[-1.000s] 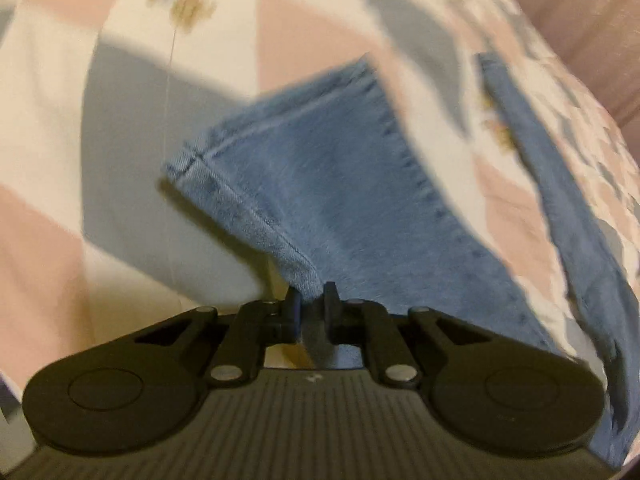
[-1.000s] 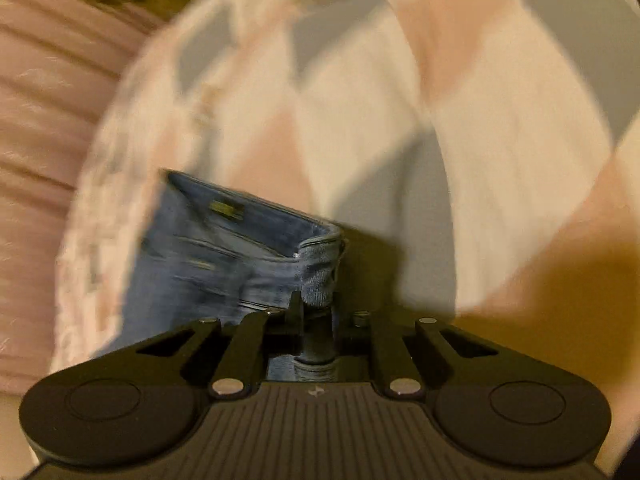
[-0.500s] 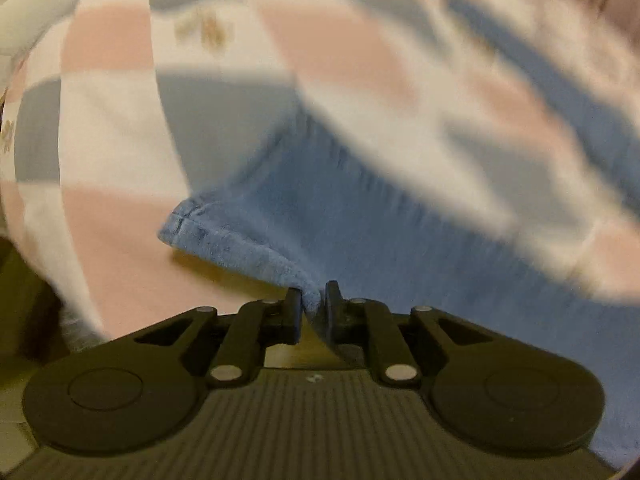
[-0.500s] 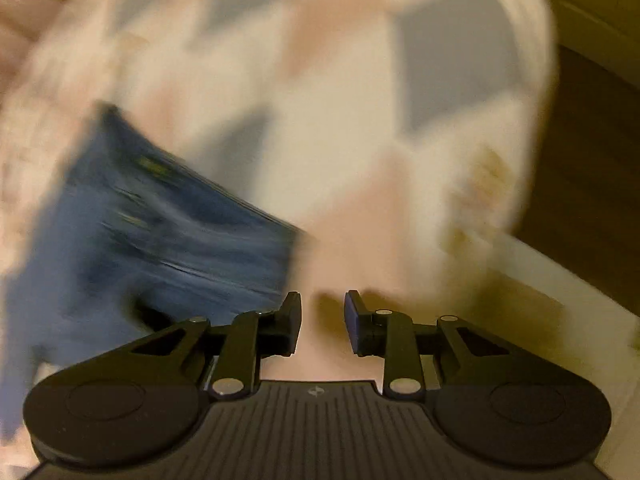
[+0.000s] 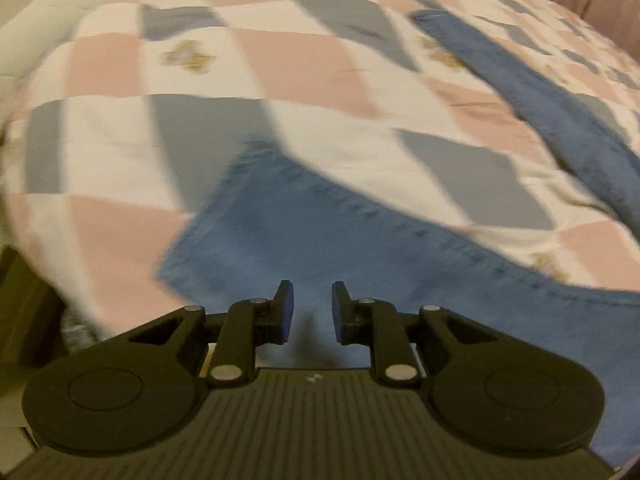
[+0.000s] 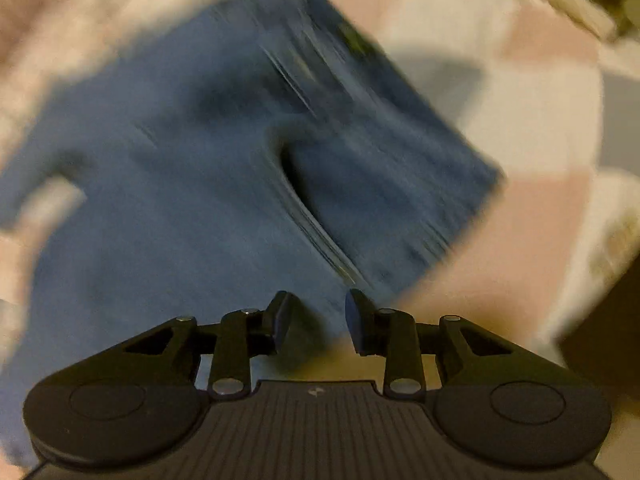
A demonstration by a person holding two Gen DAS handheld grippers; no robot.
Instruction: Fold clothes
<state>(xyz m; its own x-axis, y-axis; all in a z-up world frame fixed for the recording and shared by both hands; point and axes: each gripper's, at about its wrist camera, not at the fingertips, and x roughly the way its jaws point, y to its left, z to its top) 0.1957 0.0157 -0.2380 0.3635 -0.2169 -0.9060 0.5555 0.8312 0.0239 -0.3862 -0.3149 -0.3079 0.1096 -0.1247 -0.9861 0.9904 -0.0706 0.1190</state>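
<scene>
Lying flat on the quilted bed (image 5: 304, 64), the jeans (image 5: 360, 248) spread directly ahead of both claws. Left claw (image 5: 312, 312) is released, jaws apart over a leg panel, nothing held. Right claw (image 6: 316, 320) is likewise released, above the waist end of the jeans (image 6: 200, 160); that view is blurred. Recommendation: regrip at a hem or seam edge, pinching both layers squarely, so the fold lands aligned.

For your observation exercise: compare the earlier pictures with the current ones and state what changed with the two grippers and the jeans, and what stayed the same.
Both grippers let go. The left gripper, shut on a leg hem until half a second ago, is now open. The right gripper, shut on the waistband a second ago, opened first. The jeans dropped flat. The checked quilt stays beneath them.
</scene>
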